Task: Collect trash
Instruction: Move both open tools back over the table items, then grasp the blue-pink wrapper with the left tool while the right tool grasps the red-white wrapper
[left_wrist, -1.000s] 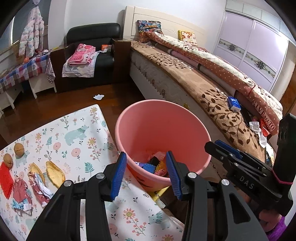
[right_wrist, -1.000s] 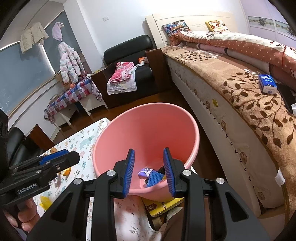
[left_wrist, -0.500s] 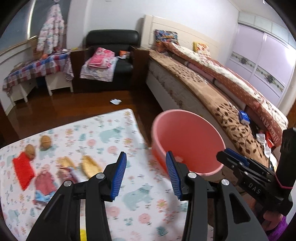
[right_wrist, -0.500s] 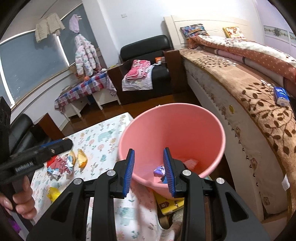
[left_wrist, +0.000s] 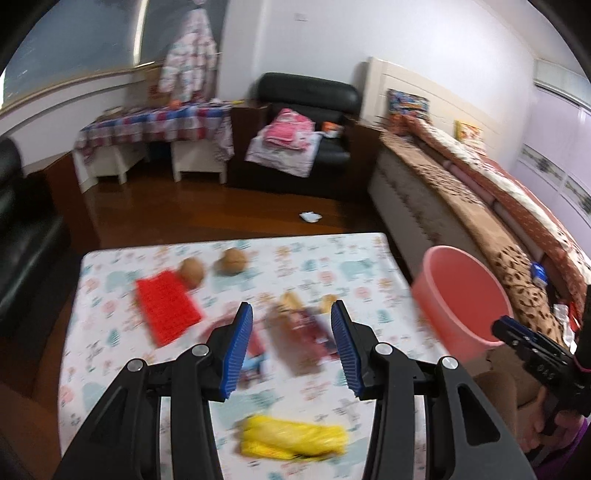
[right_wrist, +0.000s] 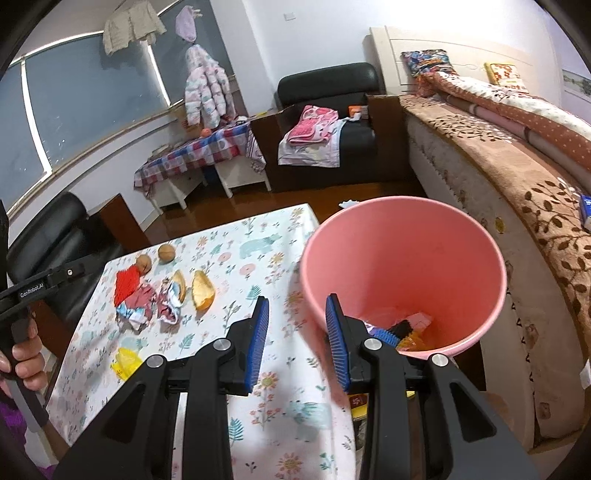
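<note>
A: Left tongs (left_wrist: 291, 345) were spread, nothing between the blue pads (left_wrist: 238, 352). They hung over the counter (left_wrist: 351, 258), above the crumpled wrappers (left_wrist: 301, 334). That view was motion-blurred.

B: Right tongs (right_wrist: 297, 341)?

A: Also apart, narrower gap, empty. They sat over the counter edge, right beside the pink bucket (right_wrist: 402, 236).

B: Where was the trash?

A: Spread on the counter's floral cloth. Red mesh piece (left_wrist: 166, 306) to the left, two brown round things (left_wrist: 212, 267) just behind it. Yellow bag (left_wrist: 291, 441) was nearest the camera, under the left tongs. From the right wrist view: two orange peel pieces (right_wrist: 195, 288) side by side, wrappers just left of them and touching the red mesh.

B: Anything in the bucket?

A: Yes. Some pieces at the bottom, a pink one, a dark blue one, an orange one. Couldn't tell what they were. The bucket stood upright off the counter's right edge, between the counter and the bed (right_wrist: 517, 177).

B: Anything else?

A: A white scrap (left_wrist: 309, 216) lay on the wooden floor past the counter, near the black armchair (left_wrist: 306, 110). A hand (right_wrist: 24, 354) was on the left tongs' grip at the left edge of the right wrist view. The right tongs showed at the right edge of the left wrist view, by the bucket's rim.
</note>
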